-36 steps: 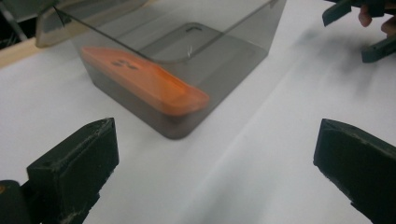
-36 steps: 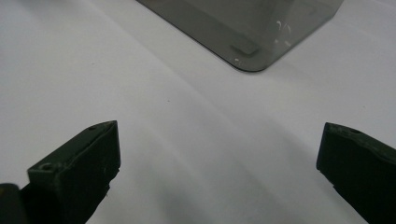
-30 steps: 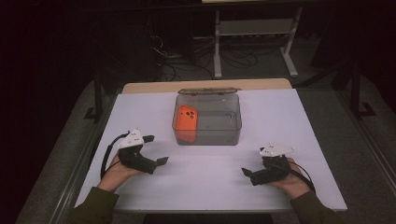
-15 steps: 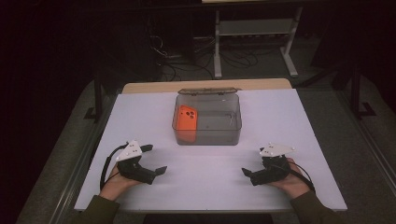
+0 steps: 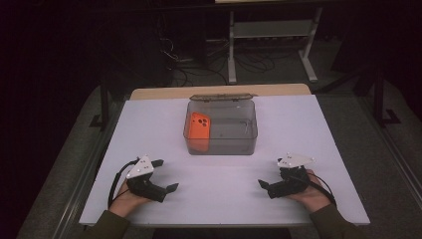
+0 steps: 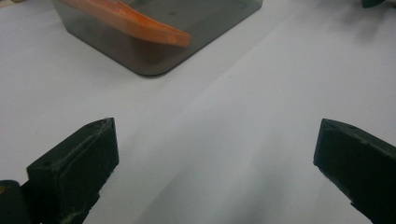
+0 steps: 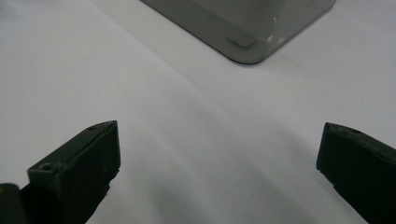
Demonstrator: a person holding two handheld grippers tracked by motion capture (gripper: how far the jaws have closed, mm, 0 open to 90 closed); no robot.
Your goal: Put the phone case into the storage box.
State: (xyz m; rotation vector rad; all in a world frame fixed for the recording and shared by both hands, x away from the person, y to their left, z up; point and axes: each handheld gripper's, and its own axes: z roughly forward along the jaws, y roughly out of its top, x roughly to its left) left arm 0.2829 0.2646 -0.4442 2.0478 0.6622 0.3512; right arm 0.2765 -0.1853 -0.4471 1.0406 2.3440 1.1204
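Orange case (image 6: pixel 135 25) cropped, probably tilted.

A white worktop (image 5: pixel 308 124) stands lit in a dark room. Behind it, cables (image 5: pixel 259 62) lie on the grey floor (image 5: pixel 378 149) beneath a pale metal rack (image 5: pixel 271 30).

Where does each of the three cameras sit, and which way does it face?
High view: above the person's side, facing forward and down on the white table; forearms, left gripper, right gripper show.
Left gripper view: rides the left gripper, jaws wide, facing the clear box and orange phone case.
Right gripper view: rides the right gripper, jaws wide, facing a box corner.
All share the box.
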